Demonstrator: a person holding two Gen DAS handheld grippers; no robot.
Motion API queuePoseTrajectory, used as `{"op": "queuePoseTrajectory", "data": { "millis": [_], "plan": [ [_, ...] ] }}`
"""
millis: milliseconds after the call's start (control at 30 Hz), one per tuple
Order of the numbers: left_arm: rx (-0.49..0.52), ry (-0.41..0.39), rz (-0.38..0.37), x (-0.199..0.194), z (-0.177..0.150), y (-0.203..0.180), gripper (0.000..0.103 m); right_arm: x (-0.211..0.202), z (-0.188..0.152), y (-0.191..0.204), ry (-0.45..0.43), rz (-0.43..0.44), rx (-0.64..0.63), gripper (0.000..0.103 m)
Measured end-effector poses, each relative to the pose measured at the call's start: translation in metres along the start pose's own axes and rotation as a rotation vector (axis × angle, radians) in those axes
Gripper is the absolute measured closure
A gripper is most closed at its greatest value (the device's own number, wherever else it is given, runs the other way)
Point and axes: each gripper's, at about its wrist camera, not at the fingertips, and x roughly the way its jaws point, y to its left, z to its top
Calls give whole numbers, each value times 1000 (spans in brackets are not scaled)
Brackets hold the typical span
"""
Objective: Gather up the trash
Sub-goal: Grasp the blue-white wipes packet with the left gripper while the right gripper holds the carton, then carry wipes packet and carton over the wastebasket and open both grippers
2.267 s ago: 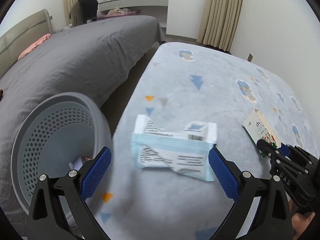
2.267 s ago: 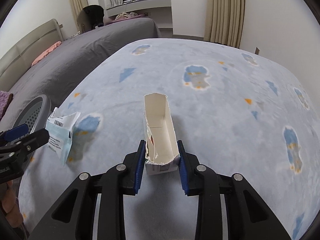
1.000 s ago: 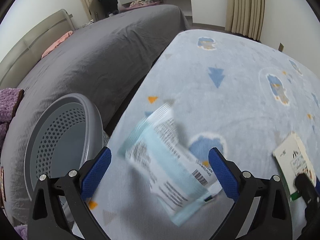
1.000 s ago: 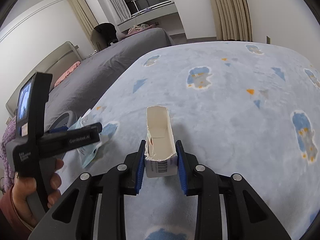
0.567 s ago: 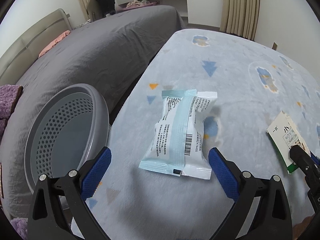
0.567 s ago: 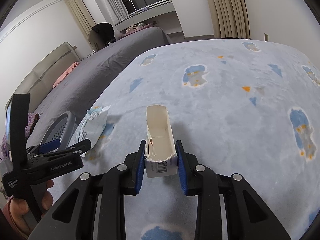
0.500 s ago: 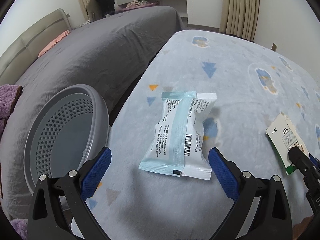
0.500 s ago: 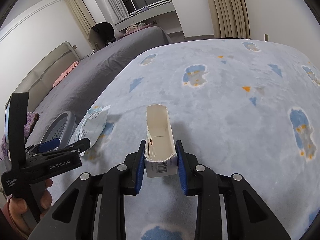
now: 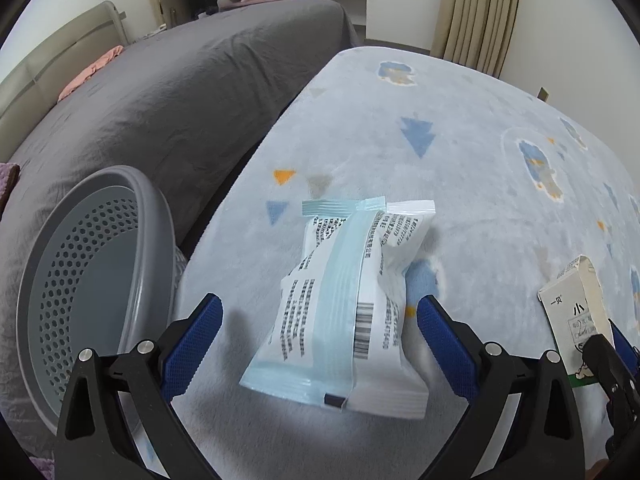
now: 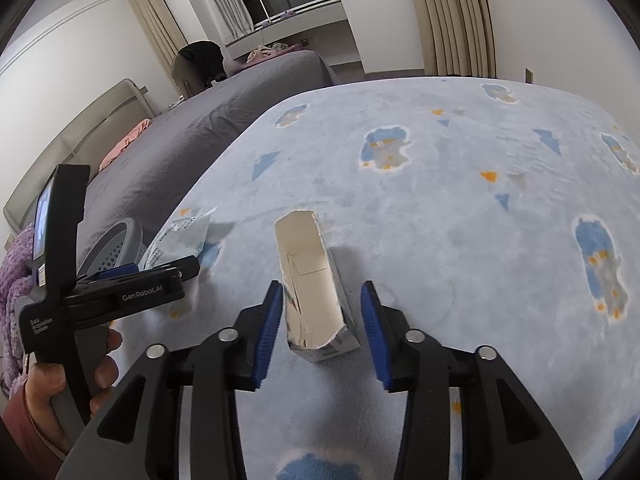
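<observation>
A white and light-blue plastic wrapper (image 9: 352, 300) lies on the pale blue rug (image 9: 460, 184), between the wide-open fingers of my left gripper (image 9: 318, 332). The wrapper also shows in the right wrist view (image 10: 180, 240). A grey perforated basket (image 9: 84, 280) stands tilted just left of it, and shows in the right wrist view (image 10: 116, 248). My right gripper (image 10: 322, 320) is open, its pads apart from a torn white carton (image 10: 312, 292) lying between them. The carton shows at the right edge of the left wrist view (image 9: 572, 312).
A bed with a grey cover (image 9: 160, 100) runs along the rug's left side. Curtains (image 10: 452, 20) and a wall stand at the far end. The rug (image 10: 460, 200) stretches to the right with blue patterns.
My right gripper has opened and let go of the carton, which now leans to the right between the pads. My left gripper has moved closer over the wrapper.
</observation>
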Motion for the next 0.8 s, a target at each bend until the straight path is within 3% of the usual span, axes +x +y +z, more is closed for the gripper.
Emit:
{"op": "queuePoseTrajectory", "data": {
  "millis": [600,667,700,800],
  "plan": [
    [-4,-10,-35,15,11,9,8,28,10,20,59,-142,-108,58],
    [10,-20,-37,14,10,6,16,30,10,21,58,-151,-119,63],
    [20,-27,-48,12,10,3,21,30,10,22,58,-155,-123,71],
    [57,-41,-75,5,6,-3,45,30,9,22,53,-160,-126,74]
  ]
}}
